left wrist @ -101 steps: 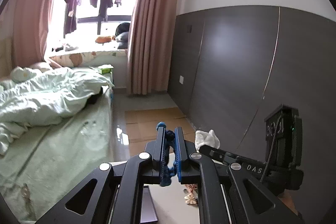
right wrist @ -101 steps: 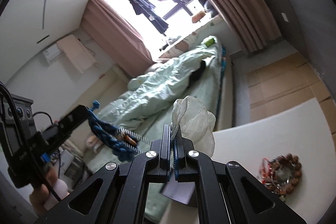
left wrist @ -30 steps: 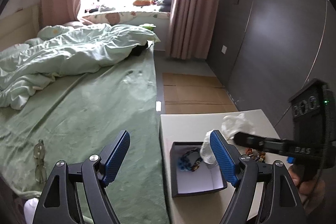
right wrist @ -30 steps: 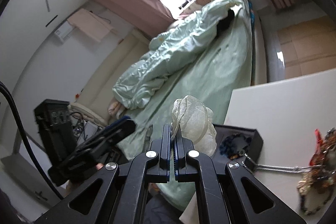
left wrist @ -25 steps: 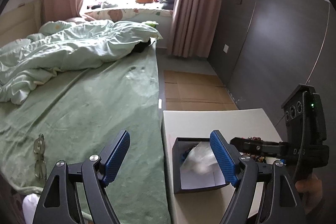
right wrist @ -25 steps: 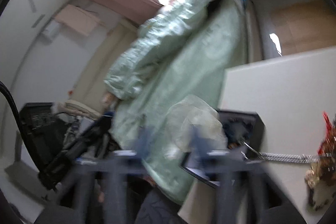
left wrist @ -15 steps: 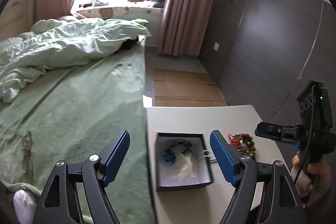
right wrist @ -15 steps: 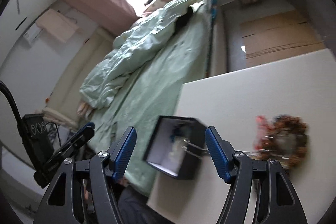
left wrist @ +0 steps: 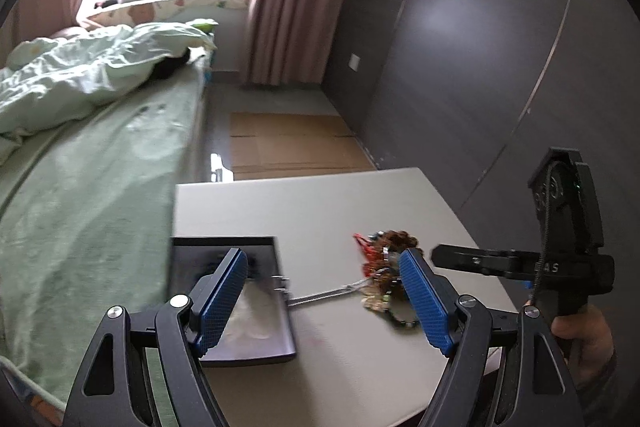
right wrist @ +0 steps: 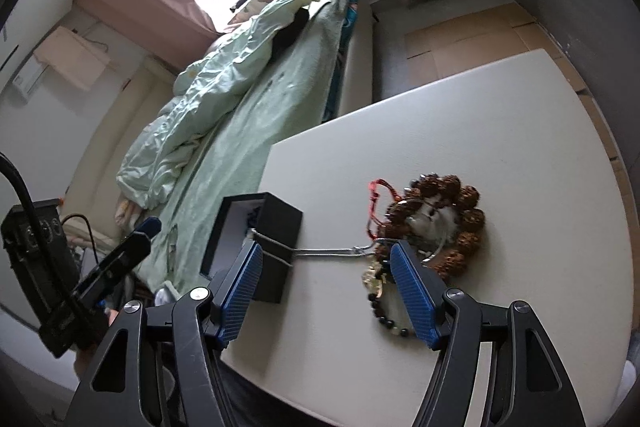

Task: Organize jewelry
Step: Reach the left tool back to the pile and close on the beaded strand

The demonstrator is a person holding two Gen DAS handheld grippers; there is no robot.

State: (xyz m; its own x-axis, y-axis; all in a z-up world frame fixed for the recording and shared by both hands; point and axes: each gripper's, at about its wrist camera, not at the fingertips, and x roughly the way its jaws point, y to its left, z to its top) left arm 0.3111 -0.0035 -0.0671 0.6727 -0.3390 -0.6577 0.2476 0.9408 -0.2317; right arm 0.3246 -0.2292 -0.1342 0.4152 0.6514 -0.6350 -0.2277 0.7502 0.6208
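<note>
A black box (left wrist: 224, 251) (right wrist: 276, 227) stands at the left edge of the white table (left wrist: 320, 203) (right wrist: 480, 127), with a white pouch (left wrist: 252, 315) lying inside. A silver chain (left wrist: 324, 294) (right wrist: 328, 251) hangs over the box rim and runs to a jewelry pile (left wrist: 384, 263). The pile holds a brown bead bracelet (right wrist: 464, 223), a red cord (right wrist: 374, 203) and a dark bead string (right wrist: 386, 317). My left gripper (left wrist: 322, 297) is open above the chain, empty. My right gripper (right wrist: 326, 293) (left wrist: 472, 261) is open too, straddling the chain near the pile.
A bed with a green sheet (left wrist: 80, 187) and a rumpled quilt (right wrist: 208, 99) runs along the table's left side. Flattened cardboard (left wrist: 288, 143) lies on the floor beyond the table. A dark wall panel (left wrist: 480, 67) is on the right. A hand (left wrist: 580, 327) holds the right gripper.
My right gripper opened and let go of the white pouch, which now lies in the box. Both grippers swung right and lower, toward the jewelry pile.
</note>
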